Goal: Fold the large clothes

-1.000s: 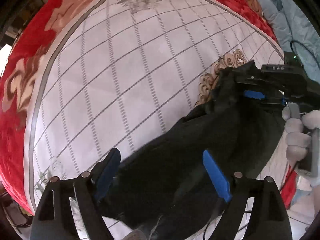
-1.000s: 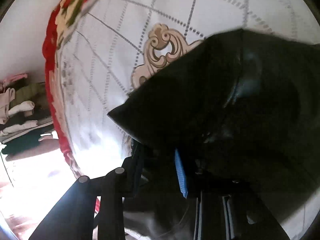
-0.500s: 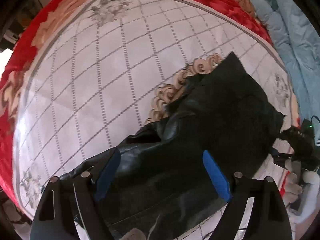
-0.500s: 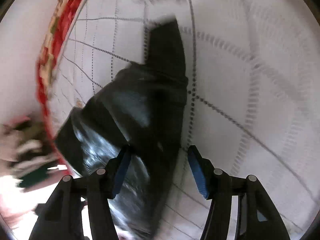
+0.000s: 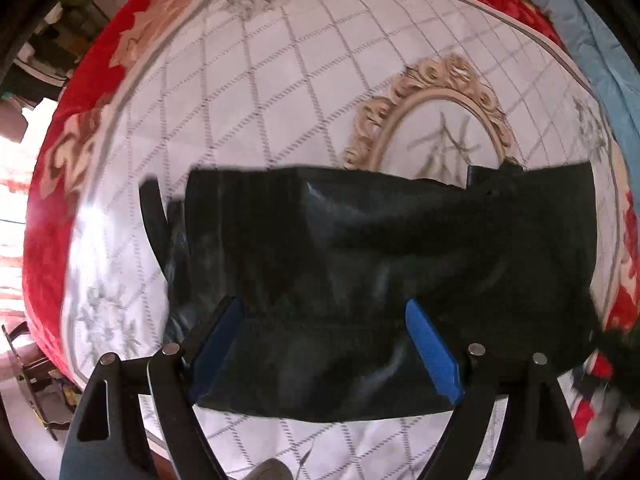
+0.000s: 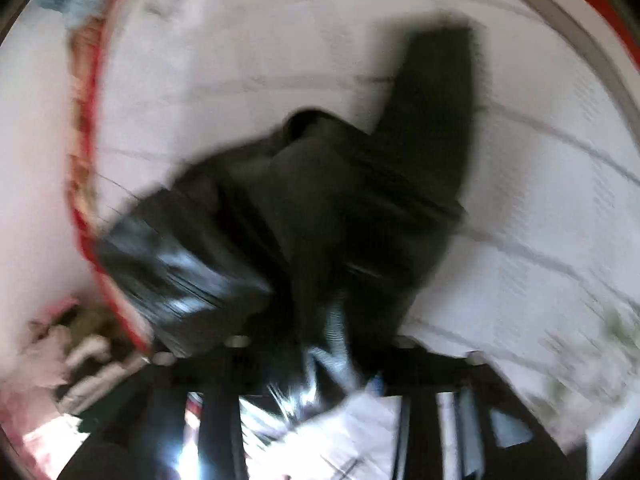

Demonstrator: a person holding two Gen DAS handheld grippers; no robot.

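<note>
garment: black shiny garment [image 5: 384,264] lies on the bed, on the white quilted cover [image 5: 280,92]. In the left wrist view it is a wide dark band across the cover, top edge nearly straight, just under the beige oval medallion [image 5: 436,128].
change: a second ago it was a bunched diagonal heap with one end lifted by the right claw. Now that end is down and the cloth is spread sideways, flatter and roughly rectangular.
left claw: left claw [image 5: 326,344] points straight down over the near edge of the garment. Blue pads [image 5: 430,352] stand wide apart, same spread as a second ago. Cloth lies below and between them, but the pads press on nothing.
right claw: right claw [image 6: 320,360] view is badly motion-blurred. Garment [image 6: 320,208] fills the middle, with a narrow flap reaching up across the cover. Jaws are closing. Cloth seems bunched at the fingers, but I cannot tell if it is pinched.
right hand: its view has swung a long way in a second, from facing the medallion to looking across the bed toward the red border [image 6: 86,184].
meaning: looks like the lay-out or a first fold just landed. Garment is flat enough to fold again.
next, my guess: left claw takes the near edge, right claw re-grips a corner.
risk: slick fabric, a layer could slide off when lifted.
</note>
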